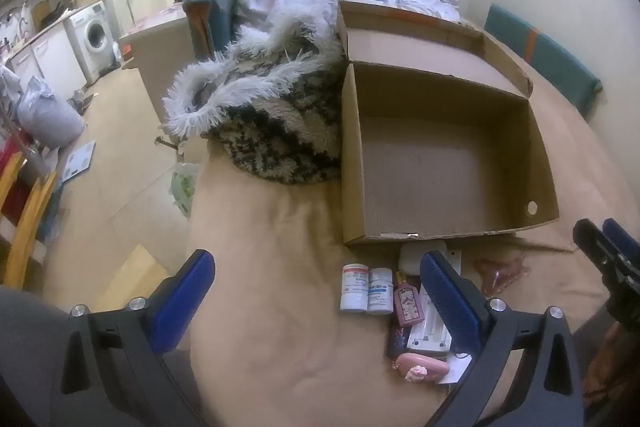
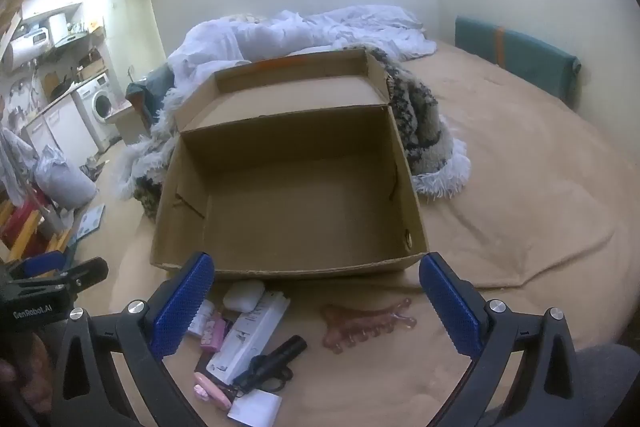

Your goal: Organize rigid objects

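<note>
The translucent pink plastic claw clip [image 2: 366, 325] lay crosswise just ahead of the right gripper [image 2: 316, 301] (fingers spread, empty), near the empty brown cardboard box [image 2: 288, 267].

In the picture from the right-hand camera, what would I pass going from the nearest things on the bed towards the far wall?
White card → black torch-like tube → white earbud case → empty cardboard box → crumpled white bedding.

small items [image 2: 248, 343] before empty cardboard box [image 2: 288, 203].
</note>
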`<state>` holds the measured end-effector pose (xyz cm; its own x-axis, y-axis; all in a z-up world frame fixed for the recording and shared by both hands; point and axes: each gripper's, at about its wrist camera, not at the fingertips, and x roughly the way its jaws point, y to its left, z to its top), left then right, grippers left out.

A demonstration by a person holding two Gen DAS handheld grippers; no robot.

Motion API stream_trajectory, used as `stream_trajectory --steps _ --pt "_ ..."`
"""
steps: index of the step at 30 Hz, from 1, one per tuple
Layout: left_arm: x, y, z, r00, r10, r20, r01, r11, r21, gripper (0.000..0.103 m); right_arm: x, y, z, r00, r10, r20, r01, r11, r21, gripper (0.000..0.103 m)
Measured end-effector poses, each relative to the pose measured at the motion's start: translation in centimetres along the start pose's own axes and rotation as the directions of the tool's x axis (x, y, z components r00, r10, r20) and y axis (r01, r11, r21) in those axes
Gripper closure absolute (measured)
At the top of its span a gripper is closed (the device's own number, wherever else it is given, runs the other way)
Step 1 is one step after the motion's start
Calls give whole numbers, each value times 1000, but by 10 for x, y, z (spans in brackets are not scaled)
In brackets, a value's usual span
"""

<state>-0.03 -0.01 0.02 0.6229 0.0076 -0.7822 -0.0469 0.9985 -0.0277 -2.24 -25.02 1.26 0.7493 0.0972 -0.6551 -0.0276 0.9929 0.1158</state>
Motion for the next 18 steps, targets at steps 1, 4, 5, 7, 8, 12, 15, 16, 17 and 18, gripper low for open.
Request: stream_trajectory --steps 1,4,5,7,8,12,15,16,17,18 --pt "0 0 0 1000 4 4 -4 1000 3 1 1 0 0 1000 -7 -12 7 1000 -4 0" --pt "0 0 0 1000 -8 -9 8 1000 -7 1 2 1 1 1000 0 -8 0 1000 2 0" --pt "0 0 0 1000 -9 -11 8 1000 -8 1 3 1 2 1000 4 -5 -4 1000 3 0" --pt "0 0 0 1000 -9 -13 9 1000 -8 1 3 3 2 1000 3 -3 -3 1000 -2 0" --pt "1 0 0 1000 -9 -13 9 1000 -8 1 3 3 0 1000 1 -2 -1 1000 -5 0" --pt "1 0 0 1000 -8 -14 8 1000 -7 1 1 7 -2 1000 -4 -1 4 1000 -25 0" --pt "1 -1 0 1000 -9 -15 9 1000 -8 1 2 6 0 1000 -7 -6 7 1000 -22 0" --pt "1 -1 0 1000 -8 -14 8 1000 -7 1 2 6 0 1000 -7 -6 6 1000 -23 0" --pt "1 -1 0 1000 -6 -14 6 1000 -6 1 1 6 0 1000 -7 -5 7 1000 -23 0" --pt "2 -1 -3 1000 -5 -14 5 1000 -7 1 1 7 -1 1000 -8 -6 8 1000 -25 0"
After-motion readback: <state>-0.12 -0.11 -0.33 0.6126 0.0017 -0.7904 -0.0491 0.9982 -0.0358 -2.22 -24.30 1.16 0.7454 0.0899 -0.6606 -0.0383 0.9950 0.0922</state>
